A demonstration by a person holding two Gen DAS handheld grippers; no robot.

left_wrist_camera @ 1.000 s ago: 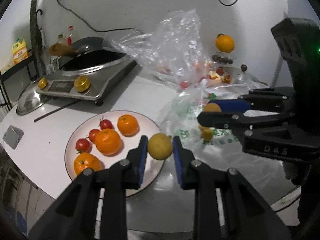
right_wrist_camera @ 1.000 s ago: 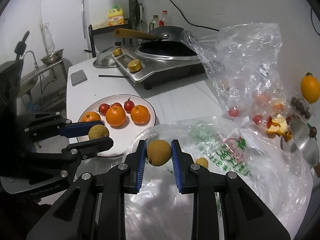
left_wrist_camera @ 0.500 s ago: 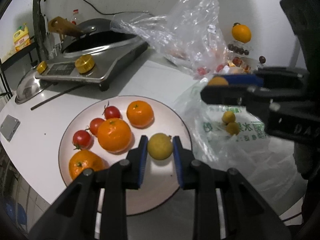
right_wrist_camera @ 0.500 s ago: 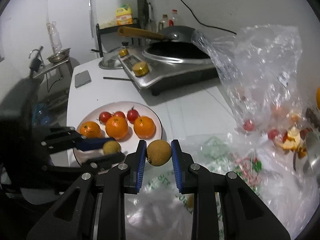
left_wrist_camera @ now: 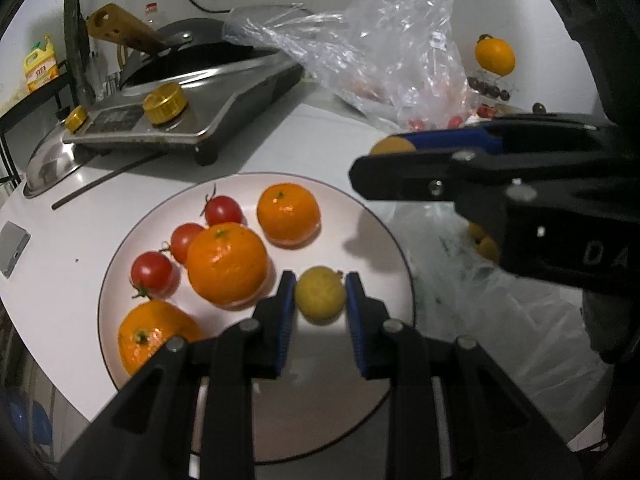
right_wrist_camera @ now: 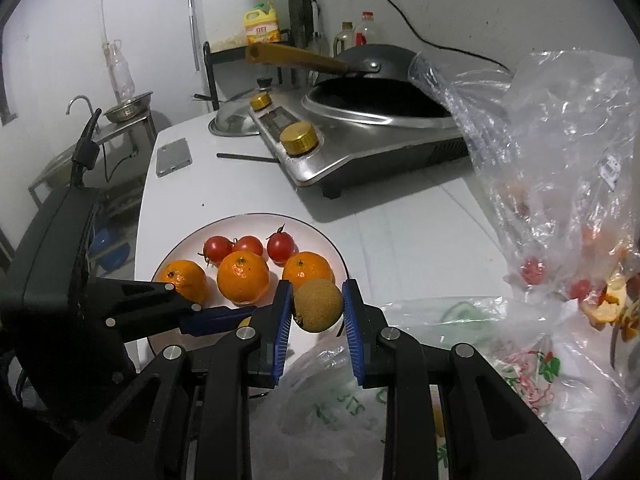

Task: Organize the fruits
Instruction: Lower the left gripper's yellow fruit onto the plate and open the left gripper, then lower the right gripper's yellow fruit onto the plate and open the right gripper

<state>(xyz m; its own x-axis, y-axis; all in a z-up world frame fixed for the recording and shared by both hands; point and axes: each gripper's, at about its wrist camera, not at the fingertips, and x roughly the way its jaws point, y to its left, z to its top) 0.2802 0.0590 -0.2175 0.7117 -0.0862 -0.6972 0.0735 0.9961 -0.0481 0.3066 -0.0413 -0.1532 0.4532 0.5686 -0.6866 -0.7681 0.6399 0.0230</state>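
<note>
Far left on the white countertop [left_wrist_camera: 304, 140]: a flat grey phone [left_wrist_camera: 12, 246], then a domed steel lid [left_wrist_camera: 52, 164] and a thin dark stick [left_wrist_camera: 108, 178] beside the silver induction cooker [left_wrist_camera: 192, 120] with its gold knobs, a black wok [right_wrist_camera: 372, 80] with a wooden handle on top.

Centre, on the round white plate with a dark rim [left_wrist_camera: 372, 216]: three red cherry tomatoes [left_wrist_camera: 152, 270] along the left side, three orange mandarins [left_wrist_camera: 226, 264] among them.

Over the plate's near half, left gripper [left_wrist_camera: 320, 304], blue pads clamped on a small round yellow-green fruit [left_wrist_camera: 320, 294], held just over or on the plate surface; contact hard to tell.

Just right, at the plate's right edge, right gripper [right_wrist_camera: 316, 312], jaws pinching a small round brownish rough-skinned fruit [right_wrist_camera: 318, 306] above the rim.

Further right: a crumpled white printed plastic bag [right_wrist_camera: 460, 344] lying flat, a clear plastic bag [right_wrist_camera: 560, 152] standing behind it with red tomatoes and peel inside, and a lone orange fruit [left_wrist_camera: 494, 56] against the wall.
</note>
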